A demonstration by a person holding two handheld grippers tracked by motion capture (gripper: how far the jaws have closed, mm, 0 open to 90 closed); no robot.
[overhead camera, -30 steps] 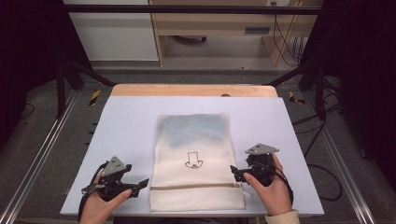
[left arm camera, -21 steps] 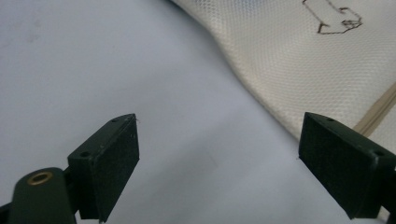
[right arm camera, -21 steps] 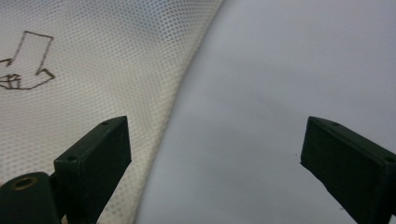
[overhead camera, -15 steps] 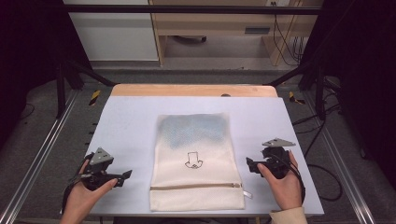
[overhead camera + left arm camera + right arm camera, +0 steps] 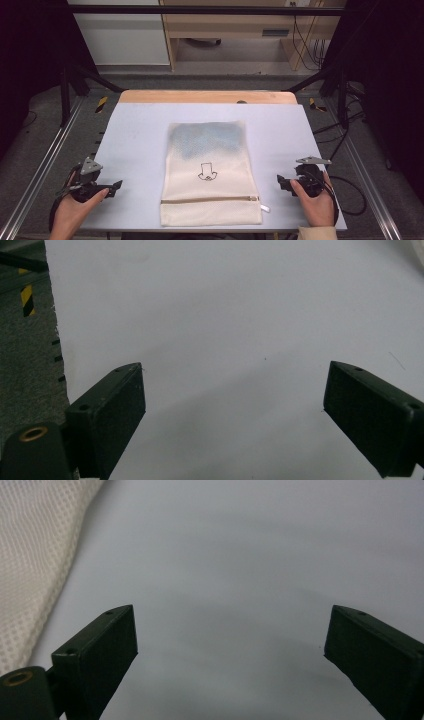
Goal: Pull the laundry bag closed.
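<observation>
Now, bag: a cream mesh bag [image 5: 210,172] lies flat mid-table on the pale table [image 5: 140,130], zipper [image 5: 210,200] across its near end, a small black arrow mark [image 5: 206,171] at its middle, something bluish showing through the far part.
Left gripper: left gripper [image 5: 107,187] at the near left edge of the table — jaws spread wide, nothing between them but bare surface.
Right gripper: right gripper [image 5: 282,182] near the right edge, well apart from the bag — jaws spread, empty; mesh shows at its view's left.

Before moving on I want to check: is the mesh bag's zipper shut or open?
Shut: the zipper runs as one closed line across the flat mesh bag, its white pull at the right end.
</observation>
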